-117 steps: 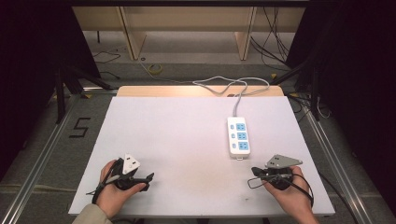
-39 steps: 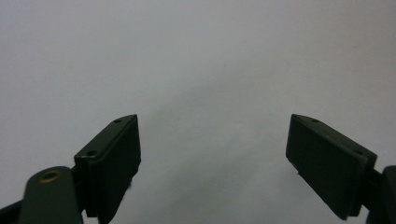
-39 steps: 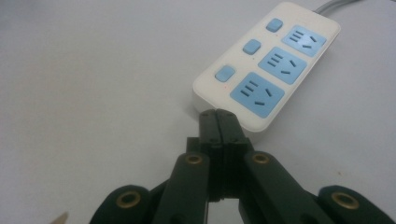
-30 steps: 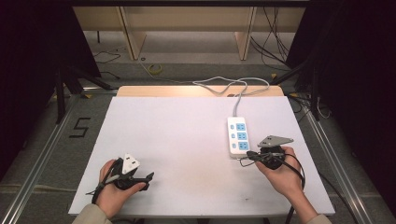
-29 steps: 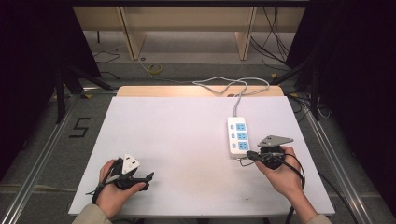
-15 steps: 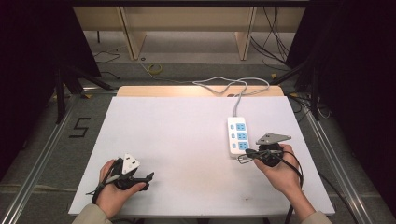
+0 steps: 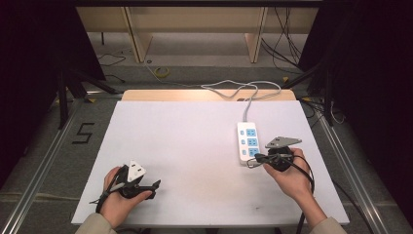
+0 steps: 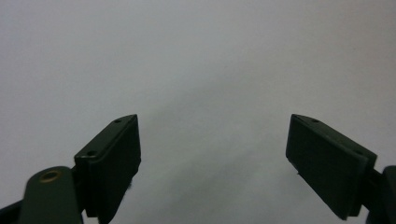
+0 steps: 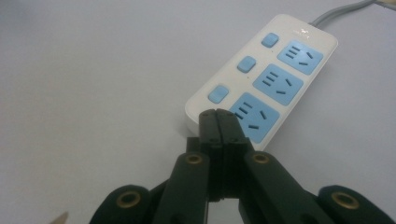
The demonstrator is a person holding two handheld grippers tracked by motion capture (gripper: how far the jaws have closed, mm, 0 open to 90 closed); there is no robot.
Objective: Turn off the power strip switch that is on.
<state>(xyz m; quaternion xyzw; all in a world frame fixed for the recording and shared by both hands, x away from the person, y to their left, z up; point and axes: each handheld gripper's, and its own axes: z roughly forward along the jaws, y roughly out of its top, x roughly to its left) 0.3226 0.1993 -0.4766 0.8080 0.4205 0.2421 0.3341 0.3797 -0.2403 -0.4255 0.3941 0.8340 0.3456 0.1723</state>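
A white power strip with three blue sockets and three blue switches lies right of the table's middle, and it is seen close up in the right gripper view. My right gripper is shut with nothing between its jaws. Its tips are at the strip's near end, by the nearest socket; I cannot tell whether they touch it. My left gripper rests in the hand near the front left edge, pointing right. Its jaws stand wide open over bare white table.
The white table holds the strip. The strip's grey cable loops off over the table's back edge. Wooden furniture legs and loose cables lie on the floor behind. A metal rail runs along the table's left side.
Since the earliest frame my right hand has moved forward and left to the strip's near end. Over the last second it has barely shifted. The left hand has stayed still.
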